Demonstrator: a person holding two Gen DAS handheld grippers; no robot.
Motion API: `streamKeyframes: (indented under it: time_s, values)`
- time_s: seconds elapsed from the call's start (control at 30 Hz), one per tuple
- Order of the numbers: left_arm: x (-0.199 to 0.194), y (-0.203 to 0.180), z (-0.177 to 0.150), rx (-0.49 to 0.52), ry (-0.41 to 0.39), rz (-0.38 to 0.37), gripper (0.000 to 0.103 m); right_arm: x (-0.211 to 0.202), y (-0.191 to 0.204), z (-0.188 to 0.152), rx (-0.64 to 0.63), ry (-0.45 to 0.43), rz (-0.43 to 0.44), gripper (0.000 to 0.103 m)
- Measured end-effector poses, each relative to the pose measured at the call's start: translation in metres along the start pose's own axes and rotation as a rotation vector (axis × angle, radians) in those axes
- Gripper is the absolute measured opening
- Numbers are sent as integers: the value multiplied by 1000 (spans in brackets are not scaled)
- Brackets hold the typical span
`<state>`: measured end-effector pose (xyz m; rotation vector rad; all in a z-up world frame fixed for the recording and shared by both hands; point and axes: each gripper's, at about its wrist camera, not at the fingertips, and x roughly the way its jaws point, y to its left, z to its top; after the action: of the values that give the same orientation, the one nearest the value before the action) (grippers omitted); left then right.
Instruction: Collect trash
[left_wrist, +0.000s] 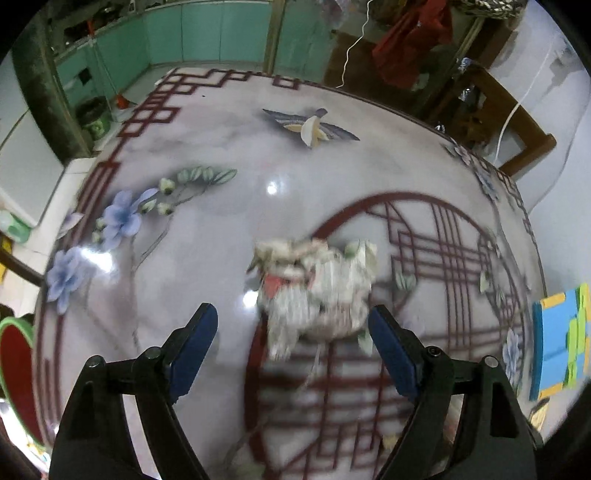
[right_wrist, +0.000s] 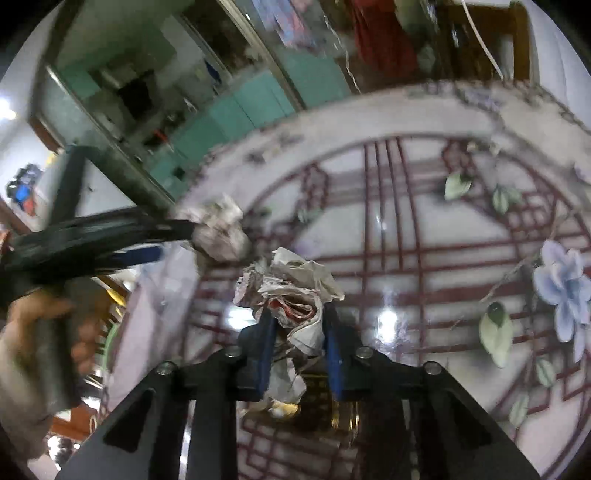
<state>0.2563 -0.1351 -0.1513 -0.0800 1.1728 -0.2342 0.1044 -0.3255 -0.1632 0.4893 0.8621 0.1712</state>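
Left wrist view: the left gripper (left_wrist: 291, 332) hangs over a glossy painted tabletop (left_wrist: 229, 155), its blue-padded fingers (left_wrist: 195, 343) spread wide and holding nothing. A crumpled wad of printed paper (left_wrist: 317, 291) lies on the tabletop ahead of them, roughly in line with the gap and nearer the right finger (the frame is blurred, so whether that finger touches the wad cannot be told). A blue and green box (left_wrist: 561, 339) sits at the tabletop's right edge, and a red dish with a green rim (left_wrist: 18, 369) shows at the left edge; neither reads as trash.

Right wrist view: the right gripper (right_wrist: 299, 343) has its fingers (right_wrist: 266, 350) drawn in close on a crumpled newspaper ball (right_wrist: 291, 295), which bulges out above and below the pads and appears lifted off the surface. To the left, the other gripper reaches in, a hand (right_wrist: 44, 332) on its handle, with a second grey paper wad (right_wrist: 221, 229) just off its tips. A gold-ringed dark cylinder (right_wrist: 340, 413) lies under the right gripper, partly hidden.

By this evidence the collecting is underway but unfinished: one piece is in hand, one waits to be gripped, and no bin for either is plainly in view.
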Motion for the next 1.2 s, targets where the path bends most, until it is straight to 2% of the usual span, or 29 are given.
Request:
streamKeyframes:
  time_s: [0.03, 0.07, 0.1, 0.13, 0.23, 0.3, 0.47, 0.6, 0.83, 1.03, 1.2]
  values:
    - [8, 0, 4, -9, 8, -8, 82, -10, -2, -1, 6, -24, 2, 21]
    - [16, 0, 6, -20, 26, -12, 75, -19, -5, -2, 13, -41, 1, 21]
    - [25, 1, 6, -34, 49, -23, 47, -24, -7, -2, 17, -47, -1, 21]
    - [29, 1, 5, -49, 57, -33, 45, -30, -10, -3, 19, -47, -7, 21]
    - [23, -4, -1, -26, 22, -25, 42, -33, -13, -6, 18, -24, -29, 21]
    - [17, -9, -8, 8, 11, 7, 40, -29, -12, -9, 18, -9, -29, 21]
    - [-17, -16, -32, 118, -74, 75, 39, -23, -7, -12, 11, 19, -41, 21]
    - [-49, -20, -45, 158, -142, 92, 39, -15, 6, -15, -35, 47, -71, 21]
    - [-100, -16, -54, 150, -234, 71, 39, -4, 14, -20, -44, 98, -106, 22]
    - [-135, -9, -62, 142, -298, 68, 39, -15, 25, -21, -61, 85, -100, 22]
    - [-148, -6, -76, 137, -305, 69, 39, -27, 36, -22, -80, 69, -98, 22]
